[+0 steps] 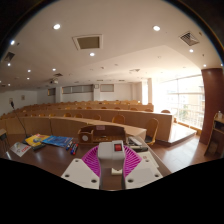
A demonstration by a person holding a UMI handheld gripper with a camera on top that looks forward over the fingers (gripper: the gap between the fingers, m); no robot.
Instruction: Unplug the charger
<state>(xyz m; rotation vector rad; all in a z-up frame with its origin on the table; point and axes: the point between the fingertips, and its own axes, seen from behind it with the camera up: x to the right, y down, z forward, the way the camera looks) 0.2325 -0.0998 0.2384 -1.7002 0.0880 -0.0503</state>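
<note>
The claw (113, 160) grips a white charger (112, 153) between its pink pads (92, 160); books (45, 142) lie on the bench (40, 160) nearby.

table (40, 160): glossy wood | charger (111, 152): white, probably smooth plastic | ceiling (120, 25): matt white

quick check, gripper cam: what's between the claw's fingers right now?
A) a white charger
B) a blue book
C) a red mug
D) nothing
A: a white charger sits between the pink pads of the claw, above the table; whether both pads press on it can't be told from this view.
</note>
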